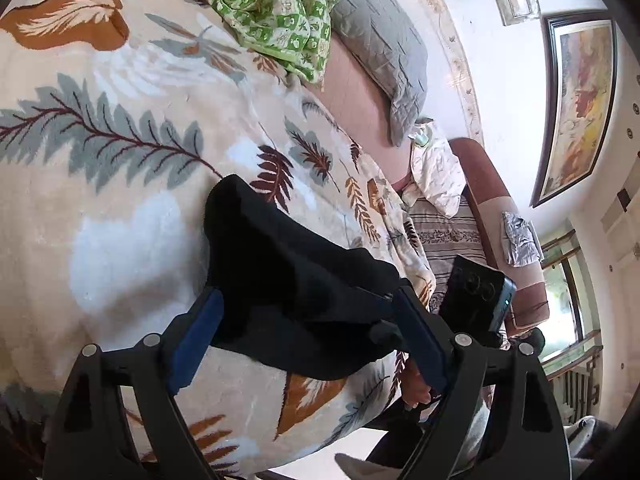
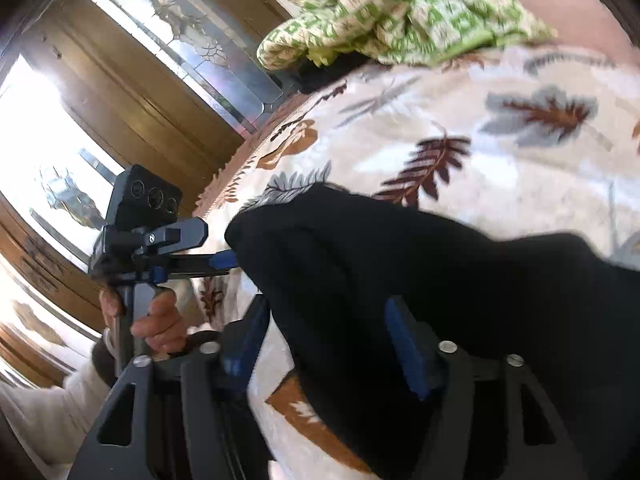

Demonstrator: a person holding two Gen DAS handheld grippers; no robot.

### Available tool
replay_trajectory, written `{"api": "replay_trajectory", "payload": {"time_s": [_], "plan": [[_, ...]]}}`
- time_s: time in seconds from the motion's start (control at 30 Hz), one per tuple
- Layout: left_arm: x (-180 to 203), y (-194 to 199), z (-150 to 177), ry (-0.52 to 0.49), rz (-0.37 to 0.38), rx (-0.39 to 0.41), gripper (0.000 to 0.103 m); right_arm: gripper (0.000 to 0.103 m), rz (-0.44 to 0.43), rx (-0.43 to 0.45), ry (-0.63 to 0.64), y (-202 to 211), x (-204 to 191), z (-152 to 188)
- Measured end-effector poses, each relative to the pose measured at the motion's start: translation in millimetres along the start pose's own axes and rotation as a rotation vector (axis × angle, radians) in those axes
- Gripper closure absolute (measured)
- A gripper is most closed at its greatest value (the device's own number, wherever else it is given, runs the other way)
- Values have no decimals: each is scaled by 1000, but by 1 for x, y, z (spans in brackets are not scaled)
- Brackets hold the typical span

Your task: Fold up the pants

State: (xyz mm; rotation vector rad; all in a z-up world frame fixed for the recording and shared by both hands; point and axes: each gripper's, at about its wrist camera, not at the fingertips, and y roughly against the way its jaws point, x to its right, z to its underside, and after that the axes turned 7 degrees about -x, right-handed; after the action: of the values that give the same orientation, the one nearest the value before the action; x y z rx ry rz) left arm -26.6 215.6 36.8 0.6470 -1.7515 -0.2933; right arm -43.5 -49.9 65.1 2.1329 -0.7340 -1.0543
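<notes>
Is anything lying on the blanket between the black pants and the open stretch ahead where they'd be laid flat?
Nothing visible. The black pants have bare leaf-print blanket ahead of them; the green checked cloth sits far off, near the bed's far edge.

No legible text, brand, number or sign is found in either view. The crumpled green-and-cream checked cotton cloth (image 1: 276, 12) at the far end of the bed carries small printed motifs inside its squares; some resemble letters, but none can be read with certainty in the left wrist view, and in the right wrist view the same cloth (image 2: 400, 8) is blurred. The black rectangular phone-like device with three round lenses (image 2: 150, 196), mounted on the opposite tool, shows no readable marking. The dark-framed painting on the white wall (image 1: 580, 108) bears no caption that can be made out.
</notes>
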Motion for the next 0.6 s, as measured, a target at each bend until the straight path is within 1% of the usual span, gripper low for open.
{"api": "replay_trajectory", "payload": {"time_s": [0.03,0.1,0.17,0.23,0.27,0.3,0.33,0.37,0.43,0.5,0.53,0.6], "plan": [[1,-1,0,-8,-3,-6,16,40,44,-5,33,0,-6,1],[4,-4,0,-28,-27,-20,16,40,94,-18,77,1,-13,4],[7,-6,-1,-46,-63,-22,16,40,141,-17,140,9,-21,14],[7,-5,-2,-53,-88,-19,16,39,195,-6,176,19,-23,25],[6,-5,-2,-57,-122,-18,16,38,226,5,181,28,-20,32],[5,-8,-2,-60,-174,-25,15,37,251,18,171,37,-14,37],[4,-12,-2,-64,-212,-40,15,36,274,36,149,47,-6,43],[3,-16,-2,-68,-232,-60,15,35,297,65,104,62,7,49],[1,-25,-1,-73,-249,-102,15,35,323,111,-8,86,38,56],[6,-35,2,-104,-250,-134,14,35,349,144,-119,104,66,58],[9,-38,3,-118,-259,-144,10,34,352,161,-167,111,79,58],[16,-46,3,-153,-292,-159,7,33,320,191,-237,118,102,53]]}}
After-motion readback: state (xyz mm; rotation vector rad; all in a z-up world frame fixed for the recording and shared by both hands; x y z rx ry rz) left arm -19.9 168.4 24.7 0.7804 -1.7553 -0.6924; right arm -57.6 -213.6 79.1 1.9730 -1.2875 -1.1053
